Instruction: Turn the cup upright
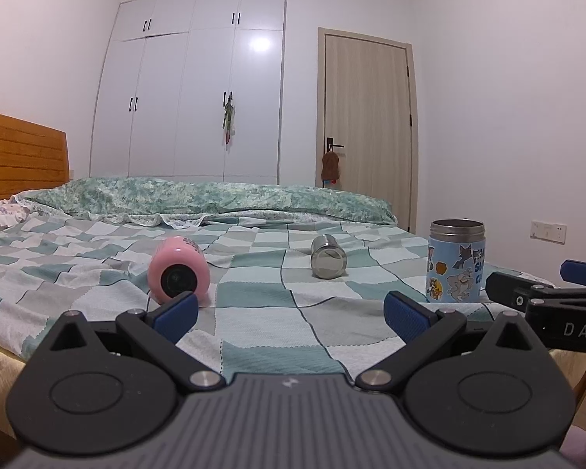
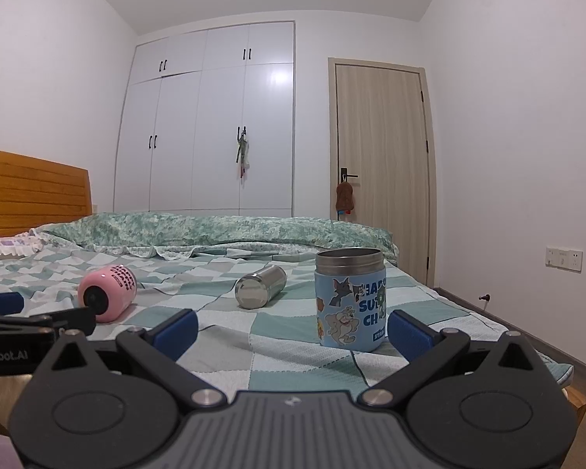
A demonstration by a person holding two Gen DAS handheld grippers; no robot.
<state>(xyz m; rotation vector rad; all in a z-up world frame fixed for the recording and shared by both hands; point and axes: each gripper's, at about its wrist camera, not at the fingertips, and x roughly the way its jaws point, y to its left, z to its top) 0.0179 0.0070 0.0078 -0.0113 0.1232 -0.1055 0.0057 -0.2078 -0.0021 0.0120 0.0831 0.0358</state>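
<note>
A pink cup (image 1: 177, 275) lies on its side on the checked bedspread, its base toward me; it also shows in the right wrist view (image 2: 106, 293). A small steel cup (image 1: 327, 261) lies on its side further back, also in the right wrist view (image 2: 259, 286). A blue cartoon-printed steel cup (image 1: 455, 261) stands upright at the right, close in the right wrist view (image 2: 349, 299). My left gripper (image 1: 291, 318) is open and empty, near the bed's front edge, just short of the pink cup. My right gripper (image 2: 291, 328) is open and empty, just in front of the blue cup.
The bed (image 1: 254, 312) has a folded green quilt (image 1: 215, 197) along its far side and a wooden headboard (image 1: 19, 152) at the left. White wardrobes (image 1: 187, 90) and a closed door (image 1: 367, 125) stand behind. The bed's right edge (image 2: 527, 336) drops to the floor.
</note>
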